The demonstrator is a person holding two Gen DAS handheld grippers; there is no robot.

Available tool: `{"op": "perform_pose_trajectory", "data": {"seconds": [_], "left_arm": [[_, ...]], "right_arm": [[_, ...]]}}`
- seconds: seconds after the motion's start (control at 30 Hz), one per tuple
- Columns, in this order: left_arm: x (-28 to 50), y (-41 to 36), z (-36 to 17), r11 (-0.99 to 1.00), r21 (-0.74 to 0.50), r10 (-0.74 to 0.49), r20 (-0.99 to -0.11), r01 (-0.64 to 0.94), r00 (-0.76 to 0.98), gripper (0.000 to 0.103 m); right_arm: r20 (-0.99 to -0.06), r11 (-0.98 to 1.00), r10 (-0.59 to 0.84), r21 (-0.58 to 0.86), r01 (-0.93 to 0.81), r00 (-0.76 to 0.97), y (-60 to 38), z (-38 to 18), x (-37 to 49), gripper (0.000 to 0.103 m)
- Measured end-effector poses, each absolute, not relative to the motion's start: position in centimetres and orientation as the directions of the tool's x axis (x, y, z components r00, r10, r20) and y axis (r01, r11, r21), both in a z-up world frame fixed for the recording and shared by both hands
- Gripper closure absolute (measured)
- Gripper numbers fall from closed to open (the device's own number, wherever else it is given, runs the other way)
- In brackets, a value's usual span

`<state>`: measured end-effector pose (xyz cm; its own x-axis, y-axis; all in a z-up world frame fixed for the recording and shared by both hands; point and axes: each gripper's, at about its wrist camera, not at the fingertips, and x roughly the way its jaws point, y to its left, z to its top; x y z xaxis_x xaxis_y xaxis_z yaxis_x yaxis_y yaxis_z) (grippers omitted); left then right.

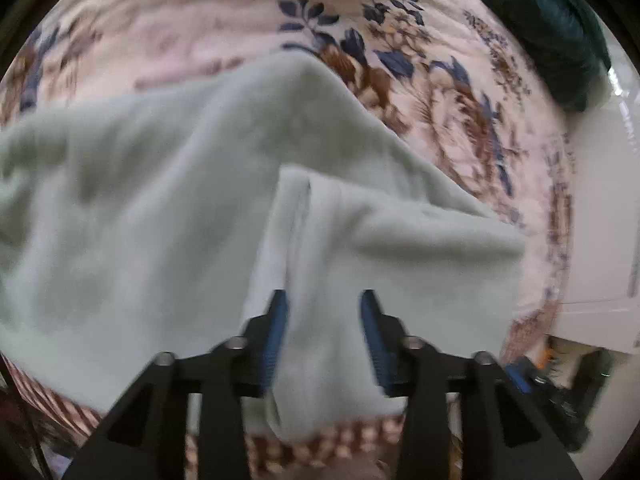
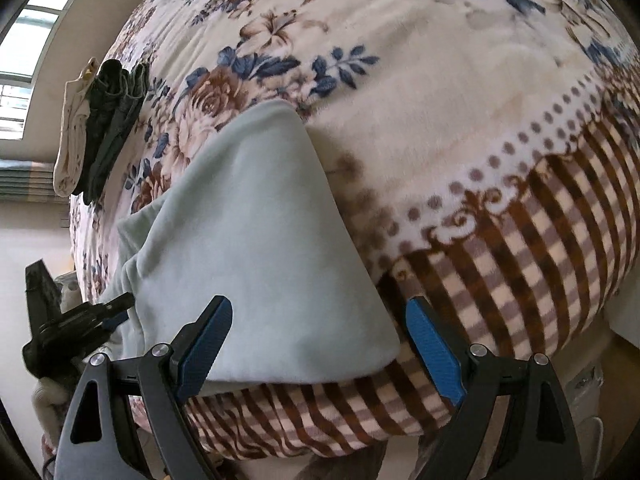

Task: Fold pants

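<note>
One bed [image 2: 460, 92]: lying under both views, covered by one blanket [image 1: 420, 32] with blue and brown flowers across the middle and a brown checked border [image 2: 520, 280] running along the near edge.

One pair of pants [image 2: 256, 248], pale grey-green and soft: lying on the blanket near the bed's near edge, folded over on itself, with one end hanging slightly past the checked border. In the left wrist view the pants [image 1: 160, 208] are filling most of the picture, a doubled fold running toward the camera.

One small pile of other clothes [image 2: 100, 132], dark and cream pieces: sitting at the bed's far side, well apart from the pants. How many pieces it holds cannot be told.

One dark green cloth [image 1: 552, 32]: resting at the far corner of the bed.

Two tools. The left tool [image 1: 325, 300]: pointing steeply down, its blue pads standing partly apart with a ridge of the pants between them; the left pad is touching the cloth, the right pad is showing a gap, so no pinch is showing. The right tool [image 2: 320, 308]: standing wide open over the near corner of the pants, gripping nothing. In the right wrist view the left tool [image 2: 116, 310] is showing at the pants' left edge.
</note>
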<state>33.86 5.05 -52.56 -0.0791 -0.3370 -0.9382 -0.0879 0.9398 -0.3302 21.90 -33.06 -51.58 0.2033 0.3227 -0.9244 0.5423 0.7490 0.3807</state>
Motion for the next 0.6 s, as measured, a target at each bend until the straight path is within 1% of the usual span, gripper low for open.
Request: {"op": "perform_pose_trajectory", "data": {"seconds": [0.07, 0.13, 0.17, 0.2, 0.27, 0.3, 0.4, 0.43, 0.47, 0.53, 0.6], "left_arm": [[33.0, 4.6, -52.9, 0.950, -0.305, -0.311, -0.945, -0.067, -0.103, 0.054], [31.7, 3.8, -54.2, 0.971, -0.239, -0.237, -0.960, -0.008, -0.148, 0.055], [31.3, 3.8, -54.6, 0.974, -0.225, -0.221, -0.963, 0.004, -0.156, 0.065], [30.6, 3.5, -54.7, 0.976, -0.216, -0.210, -0.966, 0.022, -0.153, 0.086], [30.1, 3.2, -53.7, 0.980, -0.188, -0.180, -0.977, 0.062, -0.115, 0.093], [29.9, 3.1, -53.0, 0.984, -0.149, -0.140, -0.986, 0.099, -0.085, 0.094], [30.6, 3.8, -53.0, 0.988, -0.058, -0.051, -0.997, 0.140, -0.053, 0.095], [31.2, 4.5, -53.7, 0.990, -0.083, -0.073, -0.994, 0.114, -0.086, 0.095], [31.6, 5.1, -54.0, 0.990, -0.115, -0.108, -0.989, 0.077, -0.098, 0.092], [32.2, 6.0, -53.7, 0.982, -0.189, -0.189, -0.978, 0.000, -0.093, 0.090], [32.4, 6.8, -53.1, 0.963, -0.260, -0.264, -0.961, -0.067, -0.077, 0.075]], "right_arm": [[-0.922, 0.738, 0.333, 0.386, 0.554, 0.198, -33.1, -51.8, 21.4, 0.012], [-0.918, 0.730, 0.350, 0.392, 0.560, 0.187, -33.0, -52.2, 21.0, 0.012], [-0.918, 0.730, 0.353, 0.391, 0.561, 0.181, -33.0, -52.4, 21.0, 0.012], [-0.919, 0.732, 0.355, 0.386, 0.561, 0.170, -32.8, -52.8, 20.9, 0.012], [-0.921, 0.733, 0.358, 0.381, 0.563, 0.157, -32.6, -53.1, 20.7, 0.012], [-0.920, 0.730, 0.360, 0.382, 0.566, 0.156, -32.5, -53.2, 20.7, 0.012], [-0.917, 0.719, 0.366, 0.387, 0.578, 0.158, -32.6, -53.4, 20.4, 0.012], [-0.916, 0.714, 0.370, 0.389, 0.582, 0.158, -32.6, -53.4, 20.3, 0.012], [-0.914, 0.711, 0.373, 0.391, 0.584, 0.158, -32.5, -53.4, 20.3, 0.012], [-0.907, 0.700, 0.392, 0.405, 0.588, 0.158, -32.2, -53.3, 20.0, 0.012], [-0.896, 0.690, 0.414, 0.423, 0.588, 0.160, -31.7, -53.0, 19.8, 0.012]]}}
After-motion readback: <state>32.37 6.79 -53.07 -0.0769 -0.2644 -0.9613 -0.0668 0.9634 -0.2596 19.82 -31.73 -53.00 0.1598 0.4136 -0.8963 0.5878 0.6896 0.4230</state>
